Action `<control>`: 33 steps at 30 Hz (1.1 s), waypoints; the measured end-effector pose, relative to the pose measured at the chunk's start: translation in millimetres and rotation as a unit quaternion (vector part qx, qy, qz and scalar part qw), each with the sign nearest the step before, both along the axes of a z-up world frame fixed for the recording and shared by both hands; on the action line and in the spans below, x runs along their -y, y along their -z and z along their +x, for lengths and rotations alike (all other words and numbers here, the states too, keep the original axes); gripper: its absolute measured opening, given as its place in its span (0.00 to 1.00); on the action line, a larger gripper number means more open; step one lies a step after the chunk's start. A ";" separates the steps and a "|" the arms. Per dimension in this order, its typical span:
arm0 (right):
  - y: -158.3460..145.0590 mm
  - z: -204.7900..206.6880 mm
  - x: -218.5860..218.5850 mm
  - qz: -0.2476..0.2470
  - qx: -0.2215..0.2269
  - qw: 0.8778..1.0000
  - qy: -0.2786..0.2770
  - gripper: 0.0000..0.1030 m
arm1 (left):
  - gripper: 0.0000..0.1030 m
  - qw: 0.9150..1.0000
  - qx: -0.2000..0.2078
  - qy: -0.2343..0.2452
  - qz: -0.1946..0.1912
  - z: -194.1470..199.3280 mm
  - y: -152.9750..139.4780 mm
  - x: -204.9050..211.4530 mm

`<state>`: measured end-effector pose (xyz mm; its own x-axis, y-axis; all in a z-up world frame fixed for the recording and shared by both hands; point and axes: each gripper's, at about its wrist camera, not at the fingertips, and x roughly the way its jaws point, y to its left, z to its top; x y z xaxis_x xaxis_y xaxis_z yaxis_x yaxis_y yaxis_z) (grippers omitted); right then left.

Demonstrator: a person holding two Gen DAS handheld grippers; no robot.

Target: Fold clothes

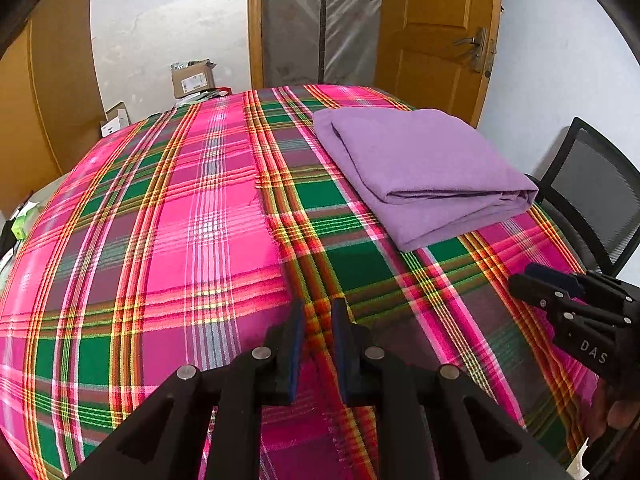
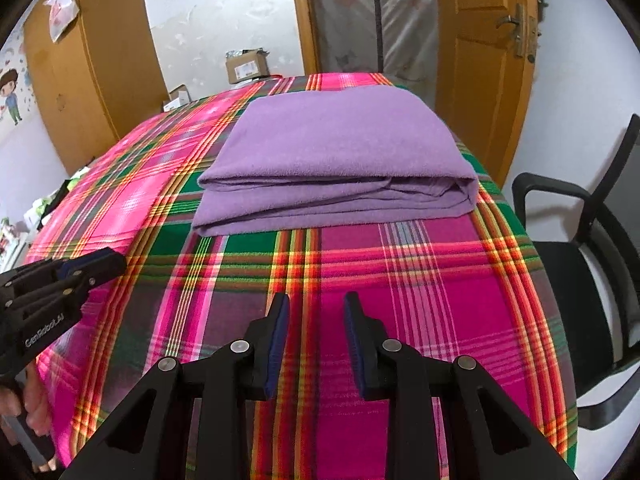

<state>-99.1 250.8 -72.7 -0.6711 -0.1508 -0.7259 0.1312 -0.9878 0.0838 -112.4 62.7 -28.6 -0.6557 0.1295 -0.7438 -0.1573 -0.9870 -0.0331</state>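
Note:
A purple cloth [image 1: 424, 168] lies folded into a thick rectangle on the far right part of the table, its layered edges facing me [image 2: 336, 196]. My left gripper [image 1: 318, 308] hovers over the plaid tablecloth [image 1: 180, 220], well short of the cloth, jaws a narrow gap apart with nothing between them. My right gripper [image 2: 317, 304] is open wider, also empty, a short way in front of the cloth's near edge. Each gripper shows in the other's view: the right gripper [image 1: 524, 280] at the right edge, the left gripper [image 2: 104, 264] at the left edge.
A black mesh chair [image 2: 592, 264] stands against the table's right side. Wooden doors [image 1: 436, 36] and a plastic-covered doorway [image 2: 372, 16] are behind the table. Cardboard boxes [image 1: 192, 78] sit on the floor at the far left. A person's hand [image 2: 36, 404] holds the left gripper's handle.

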 end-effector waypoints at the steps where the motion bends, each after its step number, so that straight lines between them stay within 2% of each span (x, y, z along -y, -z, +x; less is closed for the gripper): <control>1: 0.4 -0.6 1.8 0.006 -0.002 1.000 0.001 0.29 | 0.14 1.000 0.001 0.000 0.001 -0.2 0.2 0.4; 14: -1.0 3.3 3.6 0.029 -0.003 1.000 0.004 0.33 | 0.14 1.000 0.017 0.007 0.009 5.4 2.6 3.2; 21: -1.3 5.3 3.2 0.033 -0.005 0.999 0.007 0.34 | 0.14 1.000 0.010 0.010 -0.004 13.9 4.1 4.5; 28: -1.5 5.4 3.0 0.036 -0.006 0.999 0.010 0.35 | 0.14 1.000 0.007 0.011 0.000 15.9 5.1 5.7; 31: -1.1 5.3 2.9 0.035 -0.006 0.999 0.010 0.35 | 0.18 1.000 0.007 0.014 -0.001 16.4 5.7 4.9; 33: -0.9 4.7 3.0 0.034 -0.006 0.999 0.010 0.35 | 0.26 1.000 0.007 0.022 -0.001 16.9 5.6 2.9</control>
<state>-94.3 247.8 -71.8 -0.6824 -0.0878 -0.7256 0.1129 -0.9935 0.0140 -95.5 59.9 -34.3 -0.6396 0.1559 -0.7528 -0.1992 -0.9794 -0.0336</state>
